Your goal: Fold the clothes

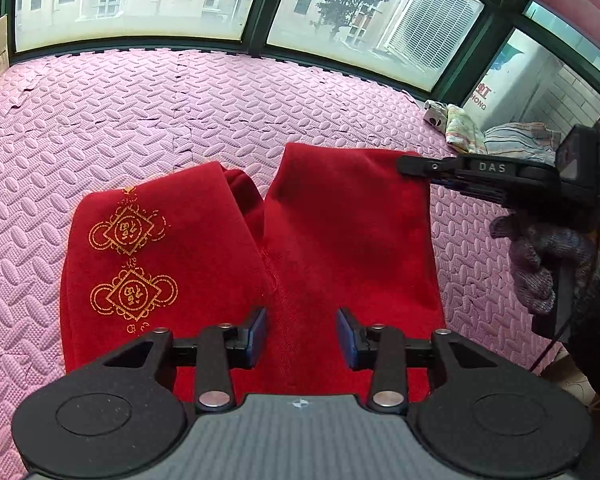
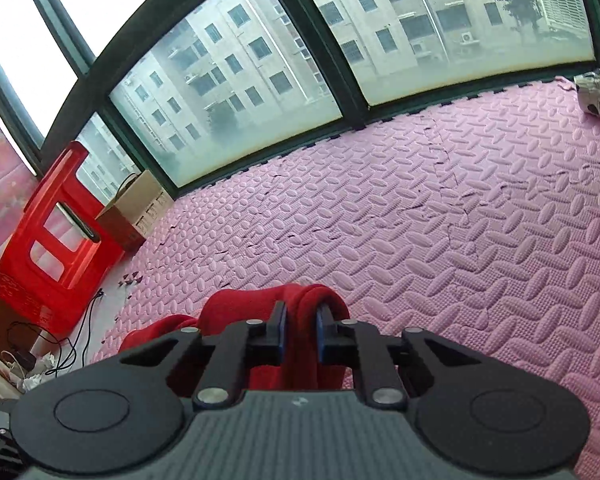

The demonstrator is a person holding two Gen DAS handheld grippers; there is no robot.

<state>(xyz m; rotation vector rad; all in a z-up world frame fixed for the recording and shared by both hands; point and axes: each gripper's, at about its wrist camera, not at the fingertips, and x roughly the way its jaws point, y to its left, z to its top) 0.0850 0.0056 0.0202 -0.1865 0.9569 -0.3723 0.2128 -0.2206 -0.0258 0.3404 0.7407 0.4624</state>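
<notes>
Left wrist: red trousers [image 1: 236, 248] w/ gold emblems; left tongs [image 1: 302, 338] apart, right tongs [image 2: 302, 332] clamped on hem.

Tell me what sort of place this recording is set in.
Probably a home's enclosed balcony or sunroom: pink foam mat as flooring, big windows facing apartment blocks, a red plastic stool and cardboard box stored in the corner.

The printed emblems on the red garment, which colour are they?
Gold, on the red garment; the emblems show best in the left wrist view.
</notes>
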